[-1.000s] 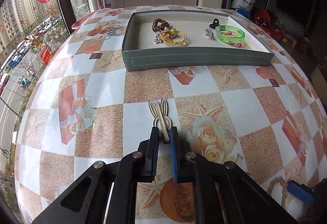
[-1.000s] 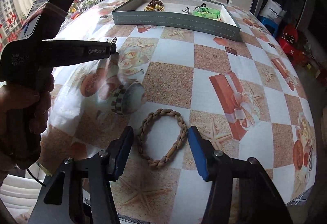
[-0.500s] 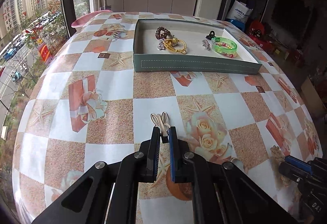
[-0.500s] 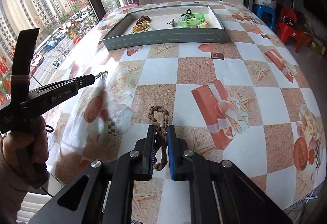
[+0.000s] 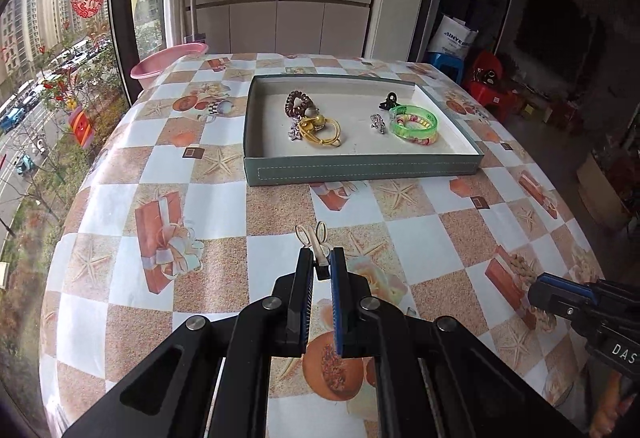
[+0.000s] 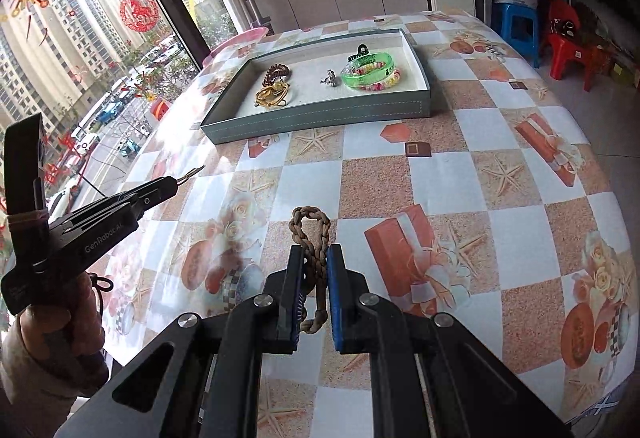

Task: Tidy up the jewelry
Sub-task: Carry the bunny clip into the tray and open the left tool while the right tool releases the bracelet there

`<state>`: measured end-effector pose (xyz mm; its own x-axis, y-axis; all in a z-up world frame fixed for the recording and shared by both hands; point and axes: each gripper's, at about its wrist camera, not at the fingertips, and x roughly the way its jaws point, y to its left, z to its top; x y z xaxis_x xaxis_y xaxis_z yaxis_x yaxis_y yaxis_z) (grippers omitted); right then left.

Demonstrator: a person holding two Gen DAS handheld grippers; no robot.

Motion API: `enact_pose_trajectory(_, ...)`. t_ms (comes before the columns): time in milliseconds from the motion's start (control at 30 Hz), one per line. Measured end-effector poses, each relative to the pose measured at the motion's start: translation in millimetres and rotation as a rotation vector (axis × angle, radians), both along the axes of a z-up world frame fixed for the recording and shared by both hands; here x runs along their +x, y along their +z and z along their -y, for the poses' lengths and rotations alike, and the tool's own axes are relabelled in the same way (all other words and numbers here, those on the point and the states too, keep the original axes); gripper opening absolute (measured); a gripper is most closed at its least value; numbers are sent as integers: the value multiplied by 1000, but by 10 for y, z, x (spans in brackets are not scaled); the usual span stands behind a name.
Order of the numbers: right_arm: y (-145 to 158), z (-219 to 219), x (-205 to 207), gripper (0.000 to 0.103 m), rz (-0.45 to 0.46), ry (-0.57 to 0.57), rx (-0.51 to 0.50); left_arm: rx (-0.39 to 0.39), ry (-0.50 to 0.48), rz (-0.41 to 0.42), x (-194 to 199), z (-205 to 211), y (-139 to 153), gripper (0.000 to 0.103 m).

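While five or so pieces already lie in the grey tray (image 5: 360,170), we carry the last two toward it: our left hand-held gripper (image 5: 319,270) pinches a pale bunny-eared hair clip (image 5: 314,240), our right hand-held gripper (image 6: 316,270) a brown braided bracelet (image 6: 312,238). Both are clear of the worktop (image 5: 216,206), whose checked cloth shows starfish and gifts, beside a high-rise window (image 6: 80,38).

pink basin (image 5: 170,58), blue stool (image 6: 518,26), perhaps red chair (image 6: 574,50).

Patterned table (image 5: 224,206) bearing jewelry tray (image 5: 360,170)
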<state>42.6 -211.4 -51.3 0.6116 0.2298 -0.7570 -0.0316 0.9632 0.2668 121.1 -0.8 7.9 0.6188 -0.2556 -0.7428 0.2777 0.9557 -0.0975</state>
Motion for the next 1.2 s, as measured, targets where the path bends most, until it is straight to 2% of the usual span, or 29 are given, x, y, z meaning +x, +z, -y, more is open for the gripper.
enact_pose_trajectory(433,300,100,381,12,40,30,40,-9,-22,47,146,134,319,21)
enact_pose_trajectory(733,550,261,697,12,68,30,65,-6,-31,83,381,197,548,21)
enact_pose_trajectory(933,614,321,911,12,67,39,60,11,-37,111,562,262,645,21)
enact_pose_trajectory(1200,714,382,1330,12,60,61,67,-37,0,67,1005,264,597,21)
